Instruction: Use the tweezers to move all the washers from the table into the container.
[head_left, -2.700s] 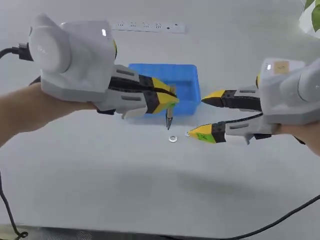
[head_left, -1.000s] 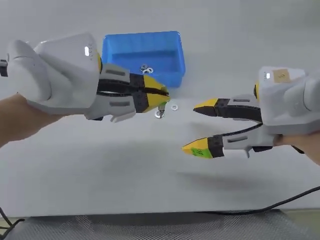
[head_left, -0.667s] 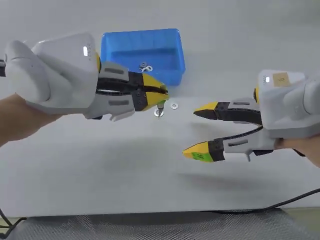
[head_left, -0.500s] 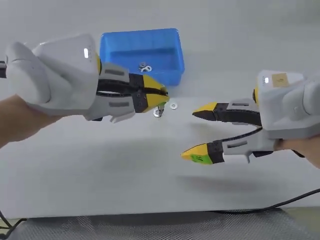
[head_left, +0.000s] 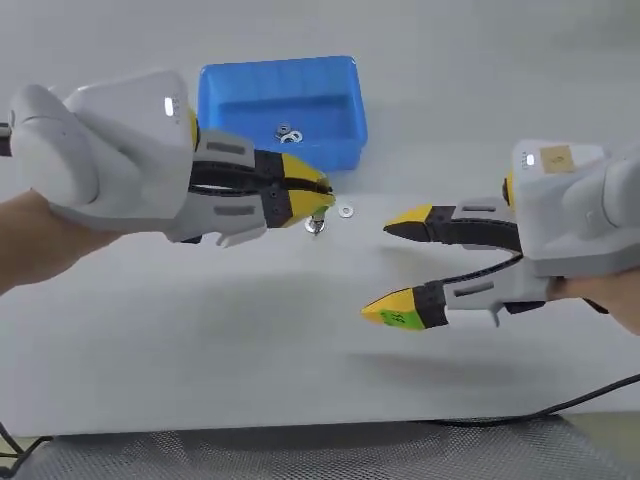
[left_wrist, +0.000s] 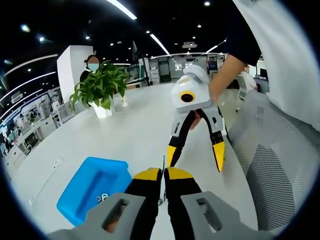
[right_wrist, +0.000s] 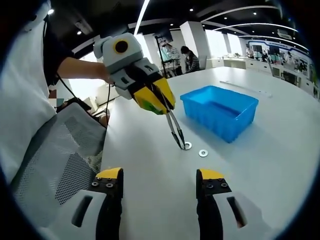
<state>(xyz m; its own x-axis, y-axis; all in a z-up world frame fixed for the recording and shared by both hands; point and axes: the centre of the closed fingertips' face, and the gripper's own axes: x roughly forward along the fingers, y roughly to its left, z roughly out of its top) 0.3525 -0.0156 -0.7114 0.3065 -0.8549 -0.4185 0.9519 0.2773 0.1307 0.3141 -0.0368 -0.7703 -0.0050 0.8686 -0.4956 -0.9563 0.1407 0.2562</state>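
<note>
Yellow-tipped L tool (head_left: 322, 200) is clenching the tweezers (right_wrist: 175, 131) btw its shut jaws, w/ the thin metal legs pointing down and fwd at the desk (head_left: 250, 330). The tweezer tips are meeting the first washer (right_wrist: 188, 145), which is lying flat on the desk. Can't tell from these views whether the tips are already pinching it or just touching its rim. The second washer (right_wrist: 203, 152) is lying just beside it, apart from the tips, on the side toward the R tool (head_left: 378, 267). That tool is hovering off to the side w/ jaws spread wide, holding nothing, and is well clear of both washers. Beyond them the blue container (head_left: 280, 68) is sitting near, open side up, w/ a few binned washers (head_left: 285, 132) lying inside by its front wall. Judging by this, the step in hand is the pickup of the first washer. The job is looking partly done, since some are in the bin and two are lying out on the desk. Nxt move is prob calling for a firm squeeze so the tips are closing across the ring's edge, then a straight lift and a short carry over the container's front wall before letting go. Main risk: a flat, thin ring is prone to slipping or flicking out of the tips, maybe knocking its neighbour, so a slow, level lift is looking wise.
</note>
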